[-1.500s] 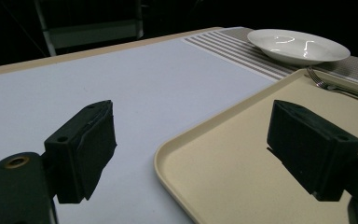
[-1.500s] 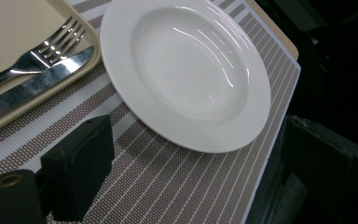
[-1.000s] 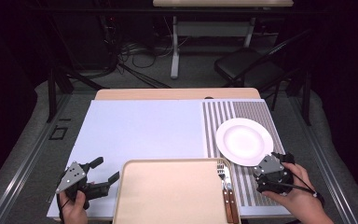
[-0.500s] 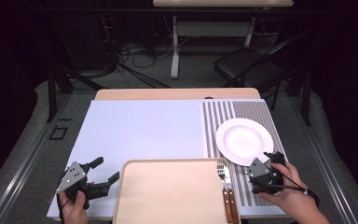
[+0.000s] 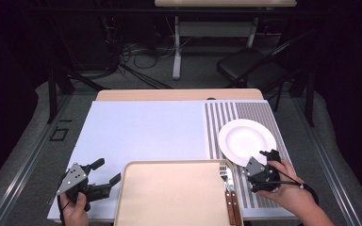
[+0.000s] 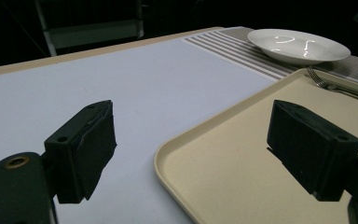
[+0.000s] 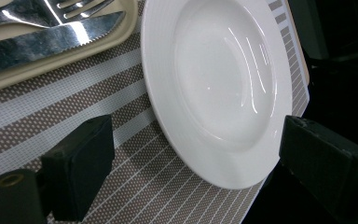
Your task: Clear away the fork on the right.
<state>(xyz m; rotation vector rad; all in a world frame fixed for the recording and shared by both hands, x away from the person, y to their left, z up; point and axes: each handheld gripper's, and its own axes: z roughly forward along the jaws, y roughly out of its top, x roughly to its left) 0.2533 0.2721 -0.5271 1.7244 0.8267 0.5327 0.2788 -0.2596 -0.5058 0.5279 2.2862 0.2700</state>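
Note:
A white plate [image 5: 247,140] lies on the striped placemat [image 5: 245,112] at the right. My right gripper [image 5: 268,156] sits just at the plate's near rim and is open. In the right gripper view the plate [image 7: 223,70] lies between and beyond the wide-apart jaws of the right gripper [image 7: 205,158], with nothing gripped. A beige tray [image 5: 169,163] rests at the front centre with a fork [image 5: 224,175] and a knife [image 5: 234,203] on its right side. My left gripper [image 5: 107,170] is open at the tray's left corner, and the left gripper [image 6: 198,149] is empty.
A pale blue mat [image 5: 141,129] covers the left and middle of the table. The tray's rim [image 7: 51,65] with the knife [image 7: 42,39] and fork [image 7: 74,7] lies close to the plate. A black chair [image 5: 252,68] stands beyond the table.
My right gripper has shifted a little left and forward to the plate's near rim. The left gripper, tray, cutlery and plate have stayed put.

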